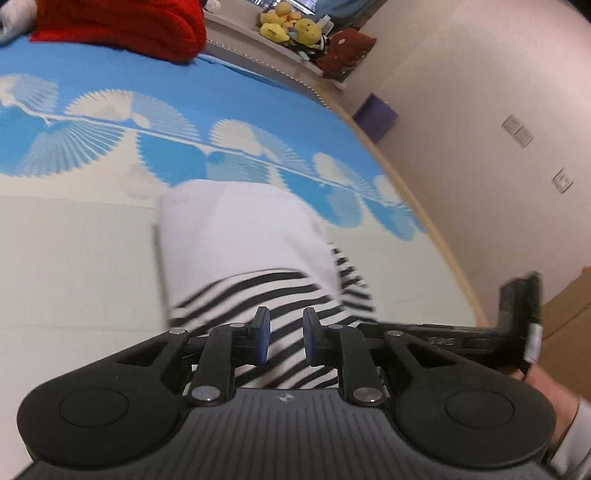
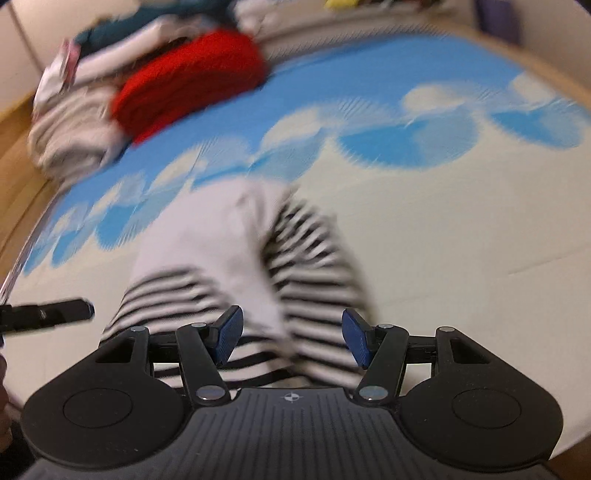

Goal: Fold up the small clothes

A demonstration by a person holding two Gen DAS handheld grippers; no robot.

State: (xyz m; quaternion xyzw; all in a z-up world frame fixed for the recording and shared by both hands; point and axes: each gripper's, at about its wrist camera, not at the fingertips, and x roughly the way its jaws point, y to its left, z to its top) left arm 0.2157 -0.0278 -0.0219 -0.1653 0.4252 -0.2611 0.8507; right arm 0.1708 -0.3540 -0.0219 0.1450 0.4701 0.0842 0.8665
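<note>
Black-and-white striped small garment with a plain white panel (image 1: 236,236) lies on the blue-and-cream printed bed surface (image 1: 74,258), straight ahead of both sets of jaws and running under them. Its plain white part is the far end, beyond the jaws; the striped cloth is the near end, filling the gap between the blue pads. In the right wrist view the same garment (image 2: 236,266) looks bunched, with a white fold lying over striped cloth on either side, though motion blur hides finer detail.

The left gripper (image 1: 283,338) has its jaws narrowly parted, with striped cloth showing in the slit between them; I cannot tell whether the pads touch it. The right gripper (image 2: 291,338) has its jaws spread wide, gripping nothing, with the garment's near edge below the gap.

No readable writing shows anywhere, and no container is visible.

Far beyond the left jaws, to their left, sits a red knitted bundle (image 1: 122,26). Further back and to the right, yellow plush toys (image 1: 291,27) rest on a pale ledge (image 1: 236,37). In the right view, a blurred pile of mixed clothes (image 2: 77,110) lies far ahead, left of the jaws.
</note>
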